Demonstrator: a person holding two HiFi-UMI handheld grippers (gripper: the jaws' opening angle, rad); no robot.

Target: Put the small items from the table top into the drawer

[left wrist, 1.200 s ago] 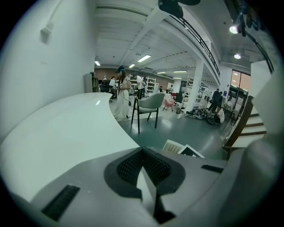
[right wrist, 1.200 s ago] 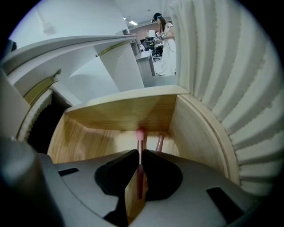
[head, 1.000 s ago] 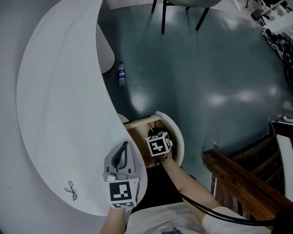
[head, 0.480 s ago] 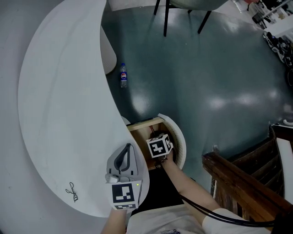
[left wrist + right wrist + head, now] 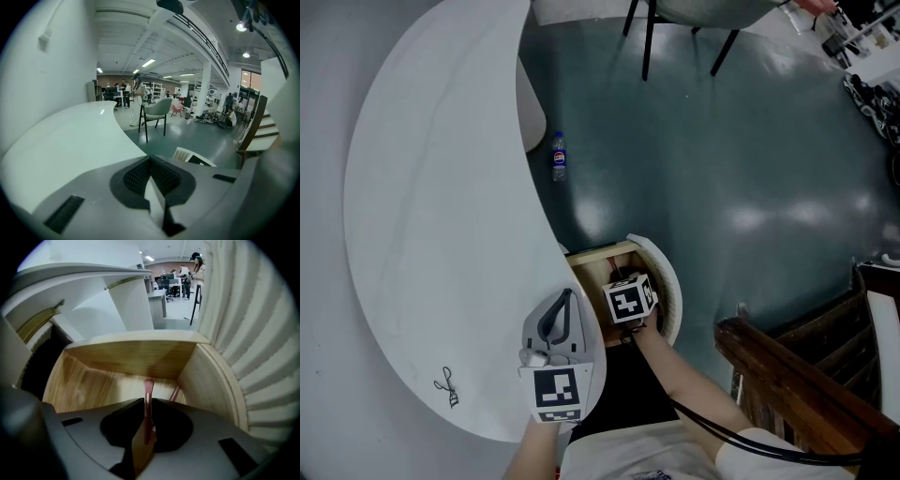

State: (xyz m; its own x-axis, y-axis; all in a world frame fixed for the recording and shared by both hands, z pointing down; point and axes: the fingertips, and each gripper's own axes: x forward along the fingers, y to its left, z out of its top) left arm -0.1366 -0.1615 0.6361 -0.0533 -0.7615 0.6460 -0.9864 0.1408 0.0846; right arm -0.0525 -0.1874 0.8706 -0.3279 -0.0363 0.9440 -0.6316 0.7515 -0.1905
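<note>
The wooden drawer (image 5: 589,265) stands pulled out under the curved white table (image 5: 441,206). My right gripper (image 5: 623,283) reaches down into it, shut on a thin pink stick (image 5: 148,392) whose tip points at the drawer's back wall (image 5: 131,357). A second pinkish stick (image 5: 175,393) leans in the drawer's right corner. My left gripper (image 5: 562,300) rests at the table's edge beside the drawer, jaws shut with nothing between them; in its own view the left gripper (image 5: 151,160) points along the tabletop. A small dark scissors-like item (image 5: 445,386) lies near the table's front edge.
The drawer's ribbed white front (image 5: 668,286) curves round the right gripper. A plastic bottle (image 5: 559,156) lies on the dark floor, chair legs (image 5: 649,37) stand beyond it, and a wooden railing (image 5: 787,375) runs at the right.
Only the head view has drifted a little; both grippers stay where they were, the right one still holding the pink stick inside the drawer.
</note>
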